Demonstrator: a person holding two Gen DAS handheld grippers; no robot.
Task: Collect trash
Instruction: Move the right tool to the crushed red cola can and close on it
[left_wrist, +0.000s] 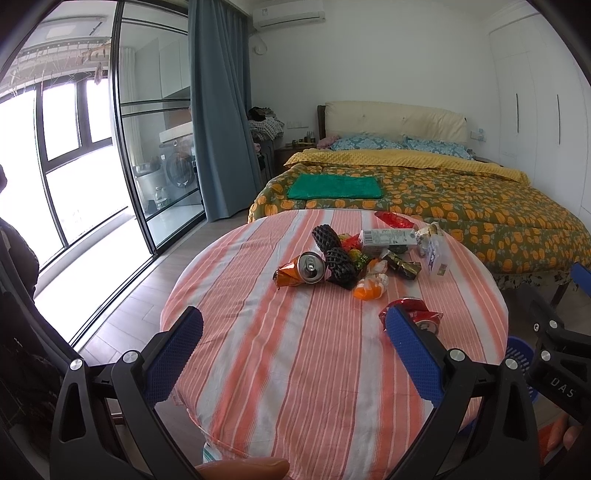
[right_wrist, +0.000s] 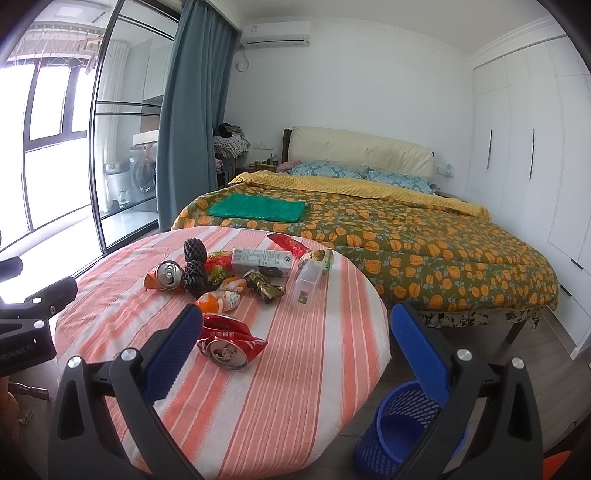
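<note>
Both grippers hang over a round table (left_wrist: 303, 369) draped in an orange-and-white striped cloth. The left gripper (left_wrist: 295, 317) has its two blue, dimpled pads spread wide with nothing between them; the right gripper (right_wrist: 295, 317) is spread just as wide and also holds nothing.

The trash lies loose on the far half of the cloth. There are two crushed metal cans: an orange can (left_wrist: 301, 267) on its side with its silver top showing, and a red can (right_wrist: 225, 343) nearer the grippers, crumpled flat. Two black foam nets (left_wrist: 334, 254) with a diamond mesh sit touching each other beside the orange can. One long white carton (right_wrist: 262, 262) lies flat behind them. One clear plastic box (right_wrist: 308, 280) lies tilted near the cloth's right edge. Several crinkled wrappers lie among them, including an orange wrapper (right_wrist: 218, 301) and a dark foil wrapper (right_wrist: 264, 288).

One blue perforated plastic bin (right_wrist: 399, 428) stands on the floor beside the table, under the right gripper's right finger.
</note>
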